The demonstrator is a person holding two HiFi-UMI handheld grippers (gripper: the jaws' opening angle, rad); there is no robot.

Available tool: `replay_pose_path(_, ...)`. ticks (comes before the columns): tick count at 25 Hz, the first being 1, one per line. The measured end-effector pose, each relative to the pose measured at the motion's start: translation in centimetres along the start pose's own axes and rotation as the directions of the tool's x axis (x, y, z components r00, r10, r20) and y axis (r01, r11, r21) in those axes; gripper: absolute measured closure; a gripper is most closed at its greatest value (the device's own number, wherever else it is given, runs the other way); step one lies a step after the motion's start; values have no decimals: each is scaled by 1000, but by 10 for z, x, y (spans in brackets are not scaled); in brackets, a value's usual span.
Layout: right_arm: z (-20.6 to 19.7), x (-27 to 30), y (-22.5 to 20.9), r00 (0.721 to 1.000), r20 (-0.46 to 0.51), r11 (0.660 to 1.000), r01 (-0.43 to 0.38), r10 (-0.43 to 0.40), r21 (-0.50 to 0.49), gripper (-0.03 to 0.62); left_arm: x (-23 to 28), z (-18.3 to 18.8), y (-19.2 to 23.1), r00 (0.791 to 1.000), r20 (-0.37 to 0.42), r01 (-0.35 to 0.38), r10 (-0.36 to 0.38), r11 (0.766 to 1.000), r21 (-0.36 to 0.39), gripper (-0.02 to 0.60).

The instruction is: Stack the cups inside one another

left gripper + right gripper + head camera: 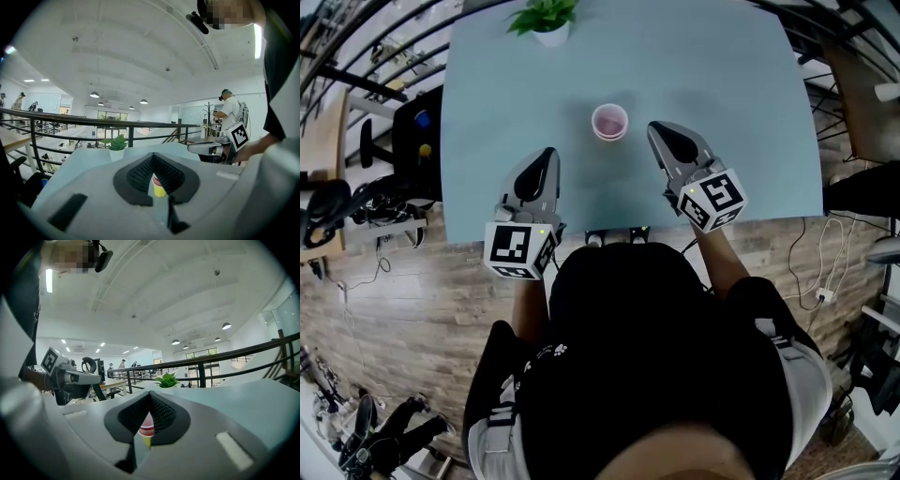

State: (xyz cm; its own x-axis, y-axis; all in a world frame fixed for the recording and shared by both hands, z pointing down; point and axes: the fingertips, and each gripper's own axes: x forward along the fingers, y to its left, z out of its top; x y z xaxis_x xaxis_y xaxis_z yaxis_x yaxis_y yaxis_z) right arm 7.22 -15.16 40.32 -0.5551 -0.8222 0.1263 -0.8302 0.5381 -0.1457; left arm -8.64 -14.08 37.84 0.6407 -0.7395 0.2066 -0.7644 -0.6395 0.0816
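Apparently just one nested stack of cups [610,122], mid-frame on blue-grey table [722,84], pink on top w/ yellow showing lower in both gripper views. Left gripper [548,155] clenched on nothing, lower left of stack, apart from it; right gripper [656,128] likewise clenched & empty, near right of stack, not touching. Looks like little left to do, so best handled gently: check top cup seated level, approach from side w/ jaws spread only if re-seating needed, pinch rim lightly, press straight down, steady base w/ other gripper. Keep clear of potted plant [546,17] at top edge; avoid nudging stack on any withdrawal. No brand, label or legible text on cups or pot; only black-&-white square markers on gripper cubes, no letters readable.
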Motion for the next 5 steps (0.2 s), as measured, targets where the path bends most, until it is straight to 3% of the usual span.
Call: replay_pose_path(5,0,-1,1,1000,-1,1000,3,-3,-1,588,-2,0,1,1000,-1,-4,4,1000,-1,594)
